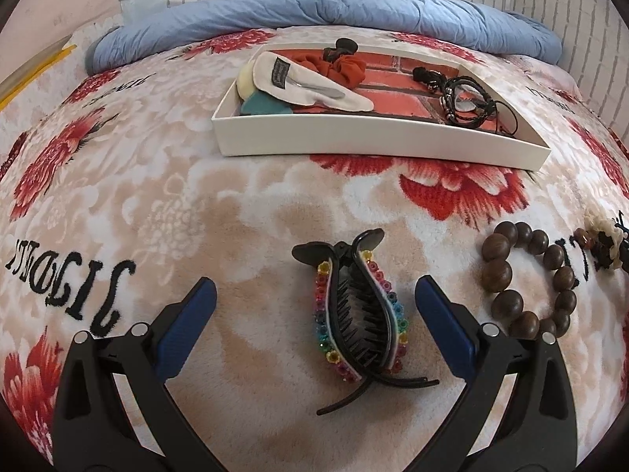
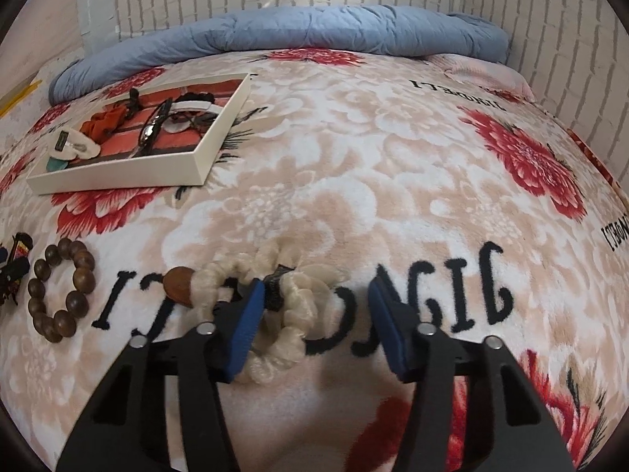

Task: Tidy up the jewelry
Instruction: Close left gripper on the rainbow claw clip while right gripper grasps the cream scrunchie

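Note:
In the left wrist view a black hair claw clip (image 1: 355,314) with rainbow flower studs lies on the floral blanket between my open left gripper's (image 1: 314,295) blue pads, untouched. A wooden bead bracelet (image 1: 526,279) lies to its right. A white tray (image 1: 377,143) further back holds an orange scrunchie (image 1: 342,67), cream pouch and black cords. In the right wrist view my right gripper (image 2: 314,295) is open around part of a cream braided hair tie (image 2: 295,299) with a brown bead; its left pad rests on the braid. The bracelet (image 2: 59,291) and tray (image 2: 118,179) lie left.
A rolled blue quilt (image 1: 314,15) lies along the back of the bed against a white brick wall. A small dark ornament with a cream flower (image 1: 605,244) sits right of the bracelet. The blanket (image 2: 393,137) spreads wide to the right.

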A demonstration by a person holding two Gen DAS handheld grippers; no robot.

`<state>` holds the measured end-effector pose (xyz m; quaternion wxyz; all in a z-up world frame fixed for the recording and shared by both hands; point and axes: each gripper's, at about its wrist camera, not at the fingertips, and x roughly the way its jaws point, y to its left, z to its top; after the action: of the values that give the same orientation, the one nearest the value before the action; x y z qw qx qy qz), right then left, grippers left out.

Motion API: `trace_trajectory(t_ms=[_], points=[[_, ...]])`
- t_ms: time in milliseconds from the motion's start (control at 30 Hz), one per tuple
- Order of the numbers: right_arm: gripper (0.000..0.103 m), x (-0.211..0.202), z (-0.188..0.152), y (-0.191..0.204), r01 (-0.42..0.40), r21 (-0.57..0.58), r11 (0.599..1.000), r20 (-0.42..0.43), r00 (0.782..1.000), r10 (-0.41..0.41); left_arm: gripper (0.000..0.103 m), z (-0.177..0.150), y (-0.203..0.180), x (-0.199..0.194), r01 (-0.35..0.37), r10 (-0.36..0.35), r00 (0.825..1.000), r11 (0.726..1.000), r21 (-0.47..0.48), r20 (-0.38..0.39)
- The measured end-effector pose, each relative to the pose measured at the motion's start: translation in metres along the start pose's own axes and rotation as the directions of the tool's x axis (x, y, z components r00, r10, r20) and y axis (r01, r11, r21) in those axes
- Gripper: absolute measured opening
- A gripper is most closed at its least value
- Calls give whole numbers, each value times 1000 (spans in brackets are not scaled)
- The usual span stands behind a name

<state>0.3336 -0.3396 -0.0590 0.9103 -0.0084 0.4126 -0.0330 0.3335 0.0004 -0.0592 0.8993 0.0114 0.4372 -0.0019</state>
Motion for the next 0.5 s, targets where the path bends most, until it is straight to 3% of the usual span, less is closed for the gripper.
trace_trajectory(t_ms=[200,500], points=[[32,0,0,11,0,-56,998,4,1000,0,94,2,-1,4,12,-12,1000,1000,3,-11],[26,0,-1,11,-28,-53,998,2,1000,28,66,1,-4,4,62,-62,998,998,15,-6]])
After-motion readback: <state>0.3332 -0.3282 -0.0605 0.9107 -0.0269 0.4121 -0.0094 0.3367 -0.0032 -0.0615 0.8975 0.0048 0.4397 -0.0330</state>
